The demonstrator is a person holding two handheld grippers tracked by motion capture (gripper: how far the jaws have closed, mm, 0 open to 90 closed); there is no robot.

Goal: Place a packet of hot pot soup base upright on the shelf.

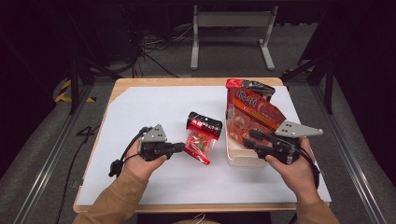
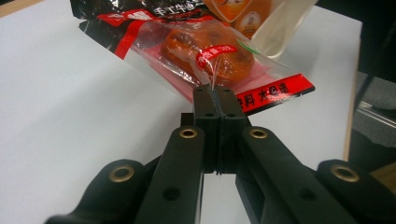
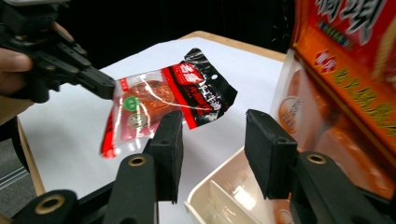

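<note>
The left tongs (image 1: 180,148) pinch the clear edge of the small snack packet (image 1: 201,136), lifted just right of them above the white surface (image 1: 140,116), while the right tongs (image 1: 250,139) stand half open and empty beside the big orange bag (image 1: 252,116) in the cream tray (image 1: 243,158).

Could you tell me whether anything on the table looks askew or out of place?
Yes: the large orange snack bag sticks out of the cream tray, leaning rather than lying inside. The small red snack packet hangs tilted above the table, pinched at one edge by the left gripper.
</note>
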